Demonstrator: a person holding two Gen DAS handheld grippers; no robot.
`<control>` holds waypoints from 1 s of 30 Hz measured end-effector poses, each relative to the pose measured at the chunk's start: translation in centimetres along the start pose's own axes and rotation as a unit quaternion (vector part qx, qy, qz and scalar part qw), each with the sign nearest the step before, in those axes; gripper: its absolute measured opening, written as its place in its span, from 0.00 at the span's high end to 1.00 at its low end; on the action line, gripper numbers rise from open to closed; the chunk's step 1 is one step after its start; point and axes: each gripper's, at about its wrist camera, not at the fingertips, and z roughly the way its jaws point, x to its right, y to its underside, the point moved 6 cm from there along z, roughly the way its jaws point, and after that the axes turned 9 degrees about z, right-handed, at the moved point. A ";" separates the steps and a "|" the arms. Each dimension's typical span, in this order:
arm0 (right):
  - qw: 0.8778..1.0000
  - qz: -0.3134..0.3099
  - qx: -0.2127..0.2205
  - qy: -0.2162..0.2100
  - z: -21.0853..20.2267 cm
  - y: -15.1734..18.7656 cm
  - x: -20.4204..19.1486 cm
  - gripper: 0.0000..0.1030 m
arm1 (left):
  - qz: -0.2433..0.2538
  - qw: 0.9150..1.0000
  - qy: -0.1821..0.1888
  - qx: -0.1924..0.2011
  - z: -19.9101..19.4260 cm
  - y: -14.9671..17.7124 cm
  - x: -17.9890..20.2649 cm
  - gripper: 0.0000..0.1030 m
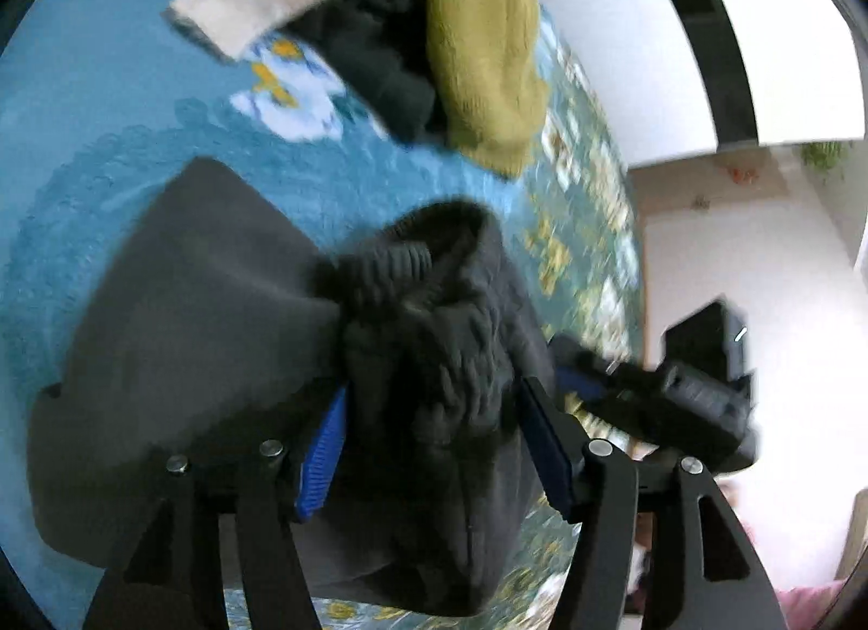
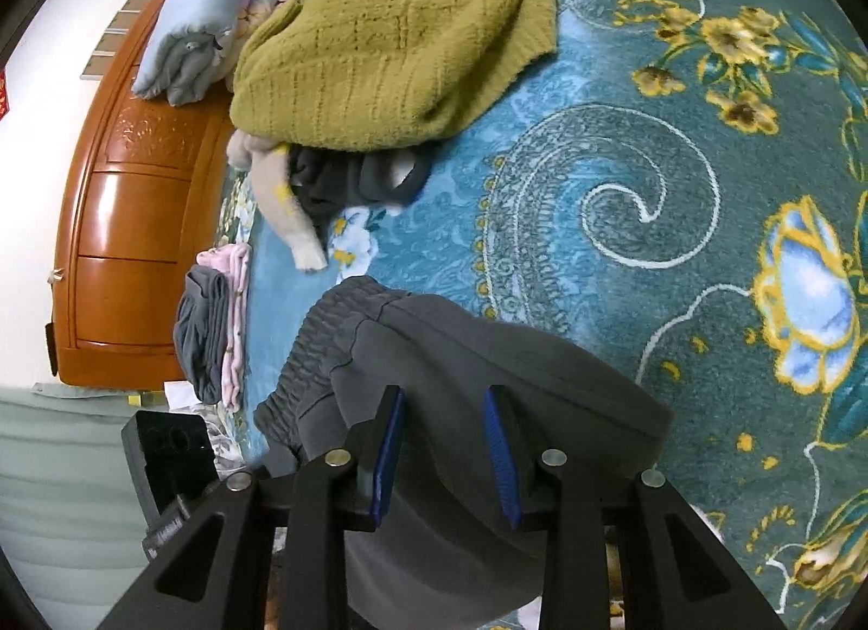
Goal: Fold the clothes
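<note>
The dark grey trousers are lying on the patterned blue bedspread, partly folded, with the gathered waistband bunched toward the far end. The left gripper is seen with its fingers apart, the bunched waistband cloth sitting loosely between them; no pinch is evident there. The right gripper is held over the smoother part of the garment, its fingers narrowly apart, and cloth lies between them (whether the pads actually press on it cannot be told from this view).

The step in hand is judged to be the laying down and squaring of a fold. It would be done well if the waistband were let down flat rather than dropped in a heap, since a ribbed, elastic edge tends to curl back on itself. The upper layer should be drawn level with the lower one before any release, and creases pressed outward toward the edges. Care is called for near the untidy pile beyond, where an olive knitted sweater lies over a black garment and a beige one, so that nothing is dragged in. A stack of folded clothes is seen at the bed's edge, beside a wooden headboard, where the finished piece presumably belongs.
</note>
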 end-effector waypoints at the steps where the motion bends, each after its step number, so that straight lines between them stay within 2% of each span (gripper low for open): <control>1: 1.000 -0.001 0.000 0.001 0.0 0.0 0.0 0.67 | -0.001 1.000 -0.002 -0.006 0.4 0.3 -0.1 0.38; 3: 1.000 -0.004 0.001 0.004 0.0 0.1 -0.2 0.67 | 0.002 1.000 -0.002 -0.003 0.6 0.6 0.1 0.43; 5: 1.000 -0.006 0.002 0.006 -0.1 0.1 -0.3 0.67 | 0.018 1.000 -0.007 0.009 0.1 0.5 0.9 0.60; 7: 1.000 -0.006 0.006 0.007 -0.3 0.2 -0.4 0.67 | 0.044 0.999 -0.020 0.018 -0.5 0.3 2.0 0.67; 9: 1.000 -0.009 0.012 0.006 -0.7 0.2 -0.8 0.67 | 0.075 0.996 -0.038 0.030 -1.1 0.3 3.3 0.70; 14: 0.998 -0.040 0.047 -0.022 -3.2 0.3 -3.5 0.67 | 0.142 0.987 -0.046 0.068 -3.6 0.7 7.0 0.74; 18: 0.994 -0.066 0.071 -0.054 -5.2 0.7 -6.1 0.67 | 0.153 0.981 -0.032 0.118 -7.7 1.7 8.0 0.74; 20: 0.991 -0.081 0.078 -0.069 -5.8 1.2 -7.5 0.67 | 0.131 0.979 -0.044 0.148 -10.0 2.5 6.7 0.74; 23: 0.989 -0.104 0.070 -0.082 -5.5 2.4 -9.3 0.63 | 0.042 0.983 -0.051 0.172 -11.9 3.7 2.6 0.74; 26: 0.987 -0.122 0.050 -0.086 -4.3 3.9 -10.7 0.62 | -0.075 0.983 -0.056 0.161 -11.6 4.9 -2.8 0.74; 30: 0.987 -0.145 0.011 -0.072 -1.8 6.2 -11.6 0.62 | -0.152 0.978 -0.033 0.139 -10.4 5.9 -6.8 0.73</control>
